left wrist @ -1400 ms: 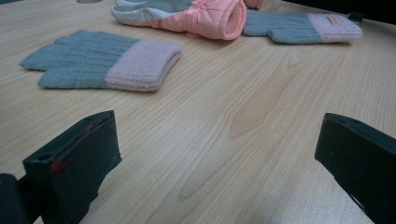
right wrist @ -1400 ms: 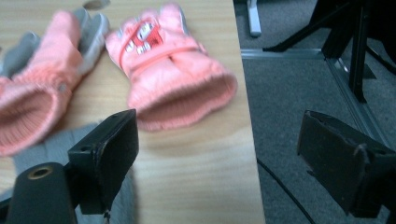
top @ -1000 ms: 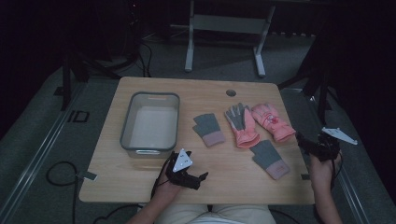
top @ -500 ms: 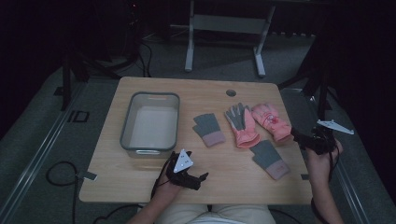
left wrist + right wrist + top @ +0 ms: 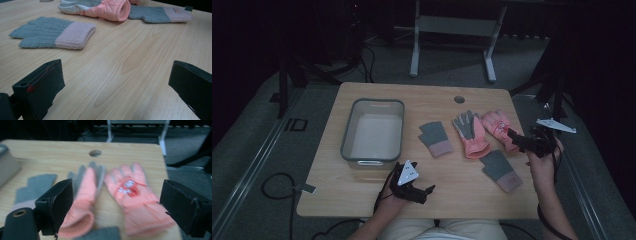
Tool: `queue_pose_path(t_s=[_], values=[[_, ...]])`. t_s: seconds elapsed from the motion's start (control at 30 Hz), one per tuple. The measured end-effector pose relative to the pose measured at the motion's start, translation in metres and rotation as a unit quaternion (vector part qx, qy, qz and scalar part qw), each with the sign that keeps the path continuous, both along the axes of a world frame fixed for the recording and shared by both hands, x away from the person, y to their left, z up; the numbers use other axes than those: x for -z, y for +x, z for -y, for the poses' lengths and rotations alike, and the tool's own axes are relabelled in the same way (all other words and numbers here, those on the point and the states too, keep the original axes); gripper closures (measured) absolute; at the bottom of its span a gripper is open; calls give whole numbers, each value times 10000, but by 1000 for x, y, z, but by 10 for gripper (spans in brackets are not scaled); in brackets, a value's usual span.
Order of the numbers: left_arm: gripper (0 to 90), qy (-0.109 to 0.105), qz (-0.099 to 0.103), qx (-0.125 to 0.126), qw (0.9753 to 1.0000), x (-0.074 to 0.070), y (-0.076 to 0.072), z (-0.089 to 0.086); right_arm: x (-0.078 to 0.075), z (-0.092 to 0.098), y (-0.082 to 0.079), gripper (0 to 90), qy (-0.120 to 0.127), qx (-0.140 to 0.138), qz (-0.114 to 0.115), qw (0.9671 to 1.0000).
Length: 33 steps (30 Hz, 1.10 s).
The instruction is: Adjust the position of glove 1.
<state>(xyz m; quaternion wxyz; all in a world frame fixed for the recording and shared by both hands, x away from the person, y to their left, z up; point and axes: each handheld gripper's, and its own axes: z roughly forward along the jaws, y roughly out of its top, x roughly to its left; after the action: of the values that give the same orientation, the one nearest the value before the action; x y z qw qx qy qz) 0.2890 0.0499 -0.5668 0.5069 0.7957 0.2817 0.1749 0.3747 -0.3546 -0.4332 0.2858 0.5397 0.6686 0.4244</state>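
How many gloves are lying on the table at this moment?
4. A grey knit glove lies nearest the tray, a pink glove palm-up at centre, a pink glove beside the right claw, and a grey knit glove nearest the person. None looks hidden.

The right gripper view is smeared by motion: the pink glove with the red patch (image 5: 136,195) and the pink glove beside it (image 5: 83,202) have soft outlines, and the patch's print cannot be read. A grey glove (image 5: 102,233) is cut off by that view's near edge. In the left gripper view the far edge cuts off the pink glove's (image 5: 100,7) fingertips. In the high view the dim room beyond the table (image 5: 362,200) is too dark to make out
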Motion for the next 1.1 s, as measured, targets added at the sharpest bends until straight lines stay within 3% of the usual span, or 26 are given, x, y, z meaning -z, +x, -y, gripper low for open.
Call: queue_pose_path(t_s=[0.3, 0.63, 0.9, 1.1], values=[[0, 4, 4, 1, 10000, 0, 0, 0, -1, -33, 8, 115, -40, -415, 70, 9991], [0, 9, 13, 16, 10000, 0, 0, 0, 1, -65, 15, 192, -261, -819, 115, 9962], [0, 18, 24, 12, 10000, 0, -1, 0, 22, -101, 21, 249, -421, -1304, -54, 9905], [0, 4, 18, 25, 10000, 0, 0, 0, 36, -126, 27, 298, -387, -1565, -172, 9868]])
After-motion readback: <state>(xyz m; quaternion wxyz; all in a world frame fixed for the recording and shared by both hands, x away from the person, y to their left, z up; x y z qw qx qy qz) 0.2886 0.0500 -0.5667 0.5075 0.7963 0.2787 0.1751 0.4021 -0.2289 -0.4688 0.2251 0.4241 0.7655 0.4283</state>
